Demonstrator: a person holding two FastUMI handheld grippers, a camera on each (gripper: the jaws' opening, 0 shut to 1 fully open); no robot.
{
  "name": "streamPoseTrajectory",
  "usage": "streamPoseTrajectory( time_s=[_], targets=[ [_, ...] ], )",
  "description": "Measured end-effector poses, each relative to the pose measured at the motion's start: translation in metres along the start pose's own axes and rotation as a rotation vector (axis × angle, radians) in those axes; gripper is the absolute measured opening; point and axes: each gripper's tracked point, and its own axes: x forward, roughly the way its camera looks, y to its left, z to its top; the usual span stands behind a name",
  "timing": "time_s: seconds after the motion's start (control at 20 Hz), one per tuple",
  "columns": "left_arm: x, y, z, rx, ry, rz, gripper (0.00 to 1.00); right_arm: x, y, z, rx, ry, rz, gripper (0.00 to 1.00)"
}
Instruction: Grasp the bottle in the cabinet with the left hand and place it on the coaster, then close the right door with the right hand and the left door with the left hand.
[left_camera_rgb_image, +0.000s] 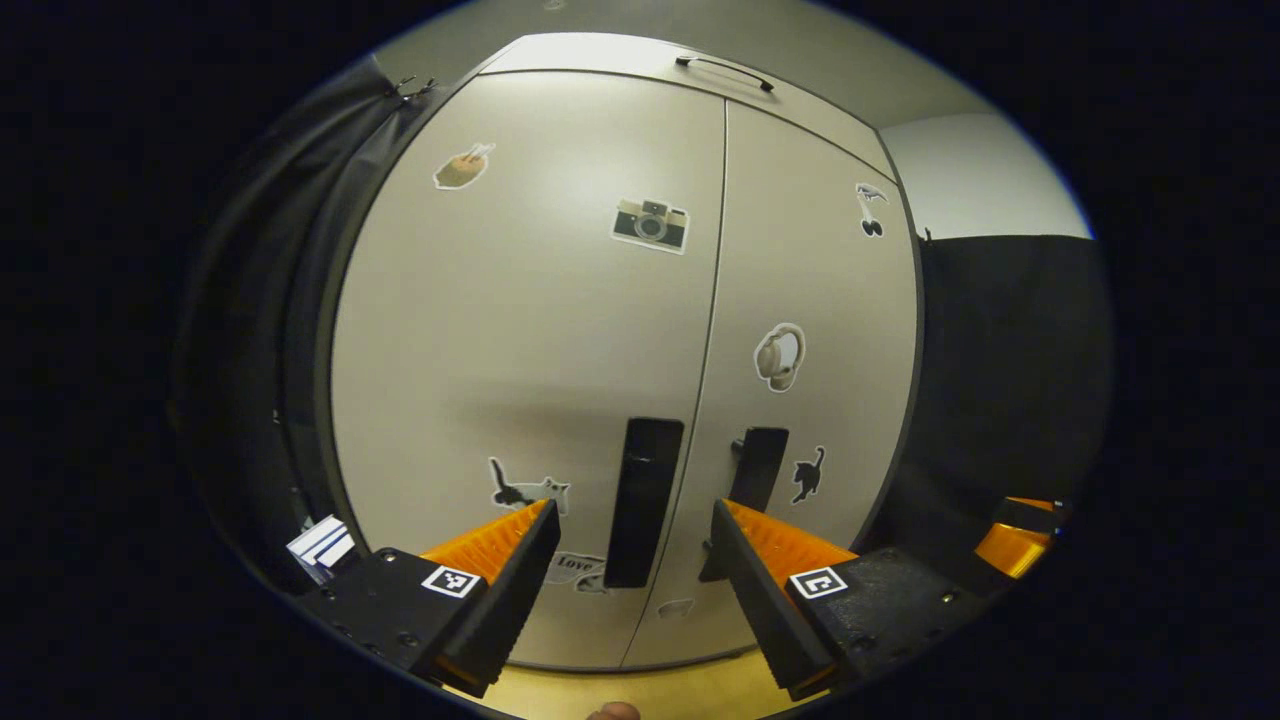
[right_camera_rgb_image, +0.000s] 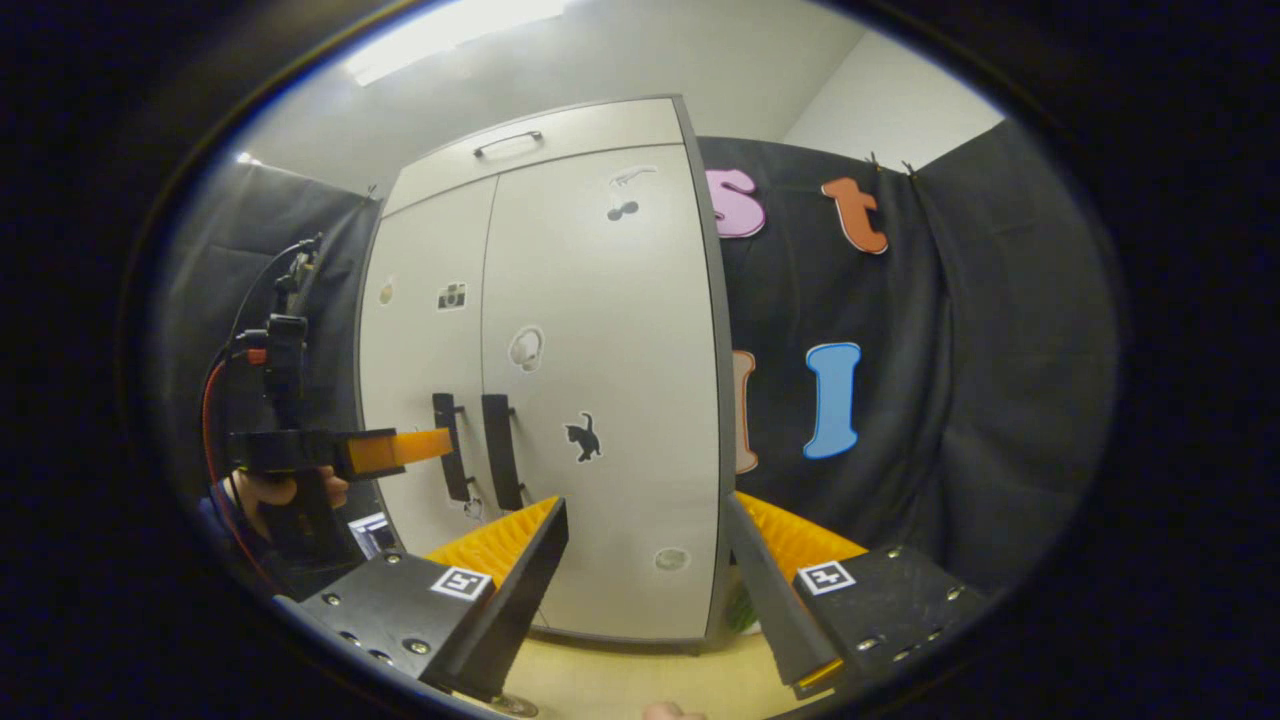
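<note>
2 cabinet doors, the left door (left_camera_rgb_image: 520, 380) and the right door (left_camera_rgb_image: 815, 330), stand shut in both views, their edges meeting along the centre seam. Judged from that alone, you are either at the very end of the task or before its first step; the pictures do not settle which, since bottle and coaster cannot be located here, and the bottle may sit behind the doors.

Your left gripper (left_camera_rgb_image: 635, 535) faces the cabinet head-on, its 2 fingers spread wide and holding nothing. Between them lies the left door handle (left_camera_rgb_image: 640, 500), with the right door handle (left_camera_rgb_image: 757, 470) just beside it across the seam. Neither finger touches a handle.

Your right gripper (right_camera_rgb_image: 645, 545) is likewise spread and empty, aimed at the right door's lower outer part, near the cabinet's right edge. In the right gripper view, the left gripper appears farther off, its finger level with the handles.
</note>
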Motion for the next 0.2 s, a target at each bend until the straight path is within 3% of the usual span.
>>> streamPoseTrajectory(
  time_s=[0.2],
  targets=[
    [-0.063, 0.009, 0.02, -0.016, 0.006, 0.06, 0.97, -0.034, 0.01, 0.008, 0.03, -0.015, -0.037, 0.93]
  ],
)
